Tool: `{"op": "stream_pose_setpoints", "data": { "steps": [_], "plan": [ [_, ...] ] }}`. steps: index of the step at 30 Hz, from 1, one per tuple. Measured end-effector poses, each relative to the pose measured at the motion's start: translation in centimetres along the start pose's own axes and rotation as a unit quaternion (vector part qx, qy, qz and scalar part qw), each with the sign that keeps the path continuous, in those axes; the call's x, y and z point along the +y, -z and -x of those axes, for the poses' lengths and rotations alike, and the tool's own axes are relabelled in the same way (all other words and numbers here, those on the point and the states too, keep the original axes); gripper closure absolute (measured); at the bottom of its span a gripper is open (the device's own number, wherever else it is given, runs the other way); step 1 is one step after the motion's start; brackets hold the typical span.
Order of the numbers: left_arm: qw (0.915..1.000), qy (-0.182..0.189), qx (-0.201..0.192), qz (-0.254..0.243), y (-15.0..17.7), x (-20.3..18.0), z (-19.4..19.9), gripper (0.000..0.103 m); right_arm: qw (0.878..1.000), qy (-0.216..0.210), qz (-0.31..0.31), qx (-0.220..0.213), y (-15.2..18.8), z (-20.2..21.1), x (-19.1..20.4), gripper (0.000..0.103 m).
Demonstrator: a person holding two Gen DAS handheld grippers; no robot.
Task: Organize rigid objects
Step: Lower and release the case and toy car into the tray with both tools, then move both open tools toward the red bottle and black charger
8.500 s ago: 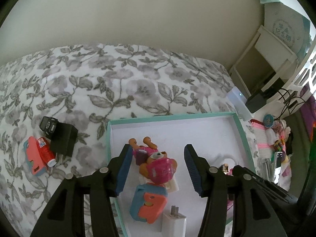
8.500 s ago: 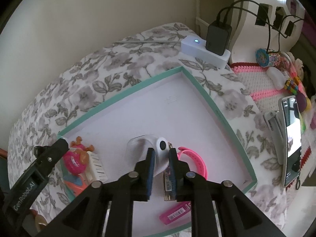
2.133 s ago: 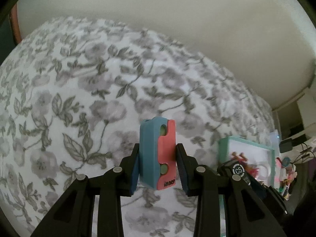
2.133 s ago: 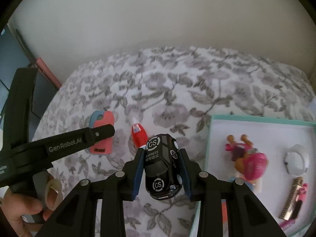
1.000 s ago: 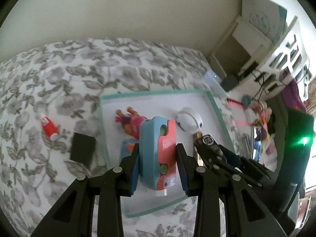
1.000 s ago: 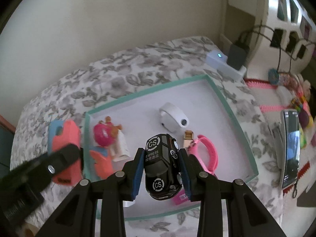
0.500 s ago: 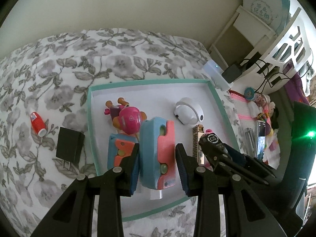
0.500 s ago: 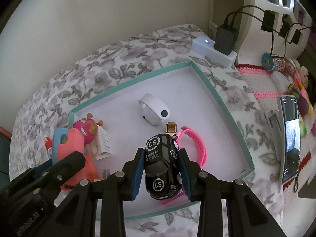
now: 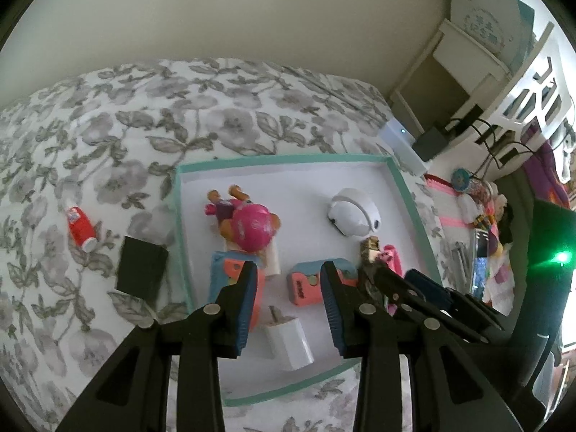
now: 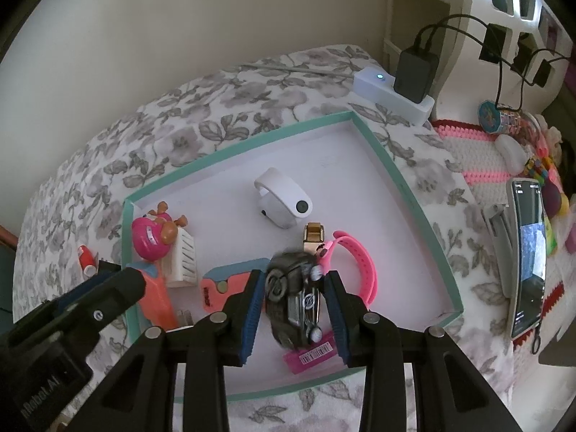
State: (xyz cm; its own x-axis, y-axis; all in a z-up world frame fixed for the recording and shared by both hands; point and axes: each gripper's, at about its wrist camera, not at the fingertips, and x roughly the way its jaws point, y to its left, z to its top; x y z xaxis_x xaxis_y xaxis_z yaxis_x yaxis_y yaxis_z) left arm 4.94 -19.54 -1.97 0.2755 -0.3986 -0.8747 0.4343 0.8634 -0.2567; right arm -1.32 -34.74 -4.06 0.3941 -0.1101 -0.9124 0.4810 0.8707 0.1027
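Observation:
A white tray with a teal rim lies on the flowered bedspread. My left gripper is open above the tray; the blue-and-coral case lies in the tray between its fingers. My right gripper is open; the black toy car is blurred between its fingers, over the tray floor. In the tray also lie a pink doll, a white round device, a pink watch band, a white charger and another blue-and-coral case.
A red small bottle and a black adapter lie on the bedspread left of the tray. A white power strip with a black plug sits beyond the tray. A phone and small toys lie on a crocheted mat at right.
Both grippers have opened over the tray. The blue-and-coral case has left the left gripper and lies in the tray. The black car has left the right gripper's grip.

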Motion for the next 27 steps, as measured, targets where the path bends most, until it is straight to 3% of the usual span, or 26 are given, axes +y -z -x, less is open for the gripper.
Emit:
{"op": "stream_pose_setpoints", "data": {
  "steps": [2, 6, 19, 22, 27],
  "plan": [
    [0.9999, -0.011, -0.006, 0.005, -0.1, 0.4, 0.3, 0.061, 1.0, 0.003, 0.005, -0.001, 0.0, 0.0, 0.2, 0.053],
    [0.9992, -0.027, -0.018, 0.021, -0.4, 1.4, 0.8, 0.057, 1.0, 0.007, 0.012, -0.004, 0.0, 0.0, 0.5, 0.049],
    [0.9909, -0.108, -0.043, 0.069, -1.0, 5.4, 1.8, 0.033, 0.999, 0.002, 0.047, -0.027, 0.0, 0.4, 2.6, 0.022],
    [0.988, -0.123, -0.046, 0.081, -1.0, 6.4, 1.7, 0.018, 0.998, 0.005, 0.057, -0.034, 0.0, 0.6, 3.1, 0.014],
    [0.9845, -0.131, -0.056, 0.103, -1.0, 7.9, 2.0, 0.016, 0.997, 0.002, 0.067, -0.042, 0.0, 0.8, 3.7, 0.006]
  ]
}}
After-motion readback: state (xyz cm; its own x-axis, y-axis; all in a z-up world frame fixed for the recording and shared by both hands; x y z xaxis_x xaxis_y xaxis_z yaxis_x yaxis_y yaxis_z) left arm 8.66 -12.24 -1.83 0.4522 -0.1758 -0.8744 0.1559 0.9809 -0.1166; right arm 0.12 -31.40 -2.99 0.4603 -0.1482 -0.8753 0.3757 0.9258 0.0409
